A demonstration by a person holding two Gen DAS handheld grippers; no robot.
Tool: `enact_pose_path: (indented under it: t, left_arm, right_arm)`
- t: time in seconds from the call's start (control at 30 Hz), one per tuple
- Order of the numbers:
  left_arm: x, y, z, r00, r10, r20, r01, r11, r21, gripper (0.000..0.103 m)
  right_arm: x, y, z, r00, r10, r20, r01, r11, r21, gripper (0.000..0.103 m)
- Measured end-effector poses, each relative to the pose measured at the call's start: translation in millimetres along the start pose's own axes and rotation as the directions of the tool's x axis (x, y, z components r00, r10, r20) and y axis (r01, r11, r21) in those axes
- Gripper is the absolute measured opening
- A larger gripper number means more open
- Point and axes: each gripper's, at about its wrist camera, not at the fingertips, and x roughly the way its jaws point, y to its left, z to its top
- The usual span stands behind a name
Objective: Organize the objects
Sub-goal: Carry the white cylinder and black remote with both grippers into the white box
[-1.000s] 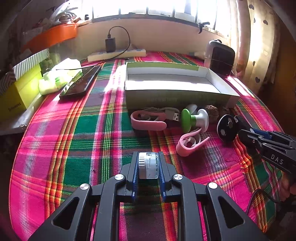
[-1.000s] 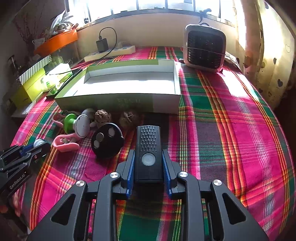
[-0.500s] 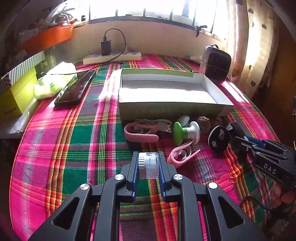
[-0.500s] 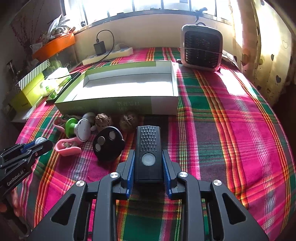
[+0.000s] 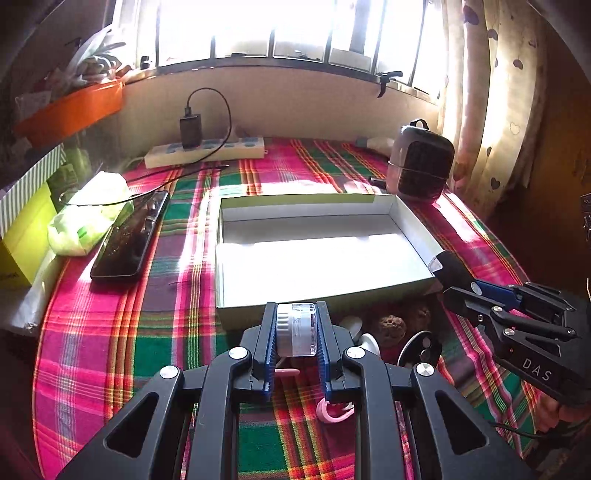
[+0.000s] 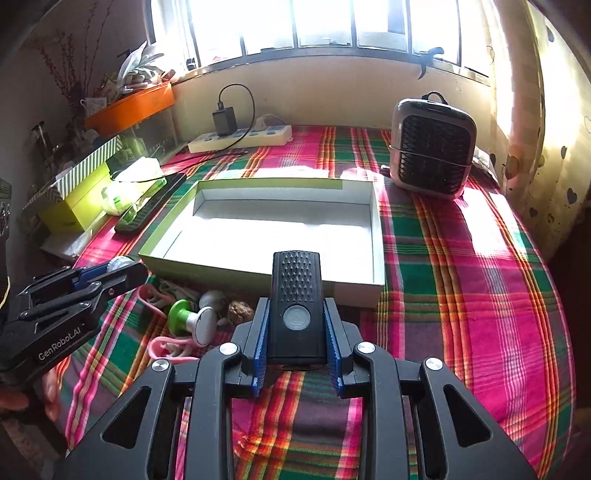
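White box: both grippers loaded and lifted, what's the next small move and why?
Probably carry both forward over the white box and lower them in. The left gripper is shut on the small white jar, the right gripper on the black remote, both short of the box's near wall. The box looks empty, so either spot is free.

A lived-in room of a home: a table under a plaid cloth (image 6: 461, 258) stands against a barred window (image 6: 325, 22) with a heart-print curtain (image 6: 554, 140). On it lie household odds and ends: a power strip (image 6: 240, 138) with a charger plugged in, a phone (image 5: 129, 236), a small heater (image 6: 432, 147) and an open cardboard box (image 6: 376, 236)
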Motion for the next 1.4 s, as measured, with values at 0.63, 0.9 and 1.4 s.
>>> enact_pose_path:
  t: [0.63,0.9,1.4]
  left_arm:
    - [77,17,72,0.998,0.024,-0.059,-0.024,1.000,-0.008,0.017]
    - [114,18,82,0.993,0.037,-0.114,-0.035,0.999,0.021,0.017]
    - [142,20,87,0.988,0.049,-0.143,-0.046,0.999,0.028,0.017]
  right_arm:
    - [73,-10,68,0.994,0.021,-0.106,-0.020,1.000,0.018,0.028]
    - [104,-10,81,0.989,0.029,-0.147,-0.027,1.000,0.015,0.028]
    - [132,-14,91,0.984,-0.006,-0.178,0.006,1.000,0.001,0.028]
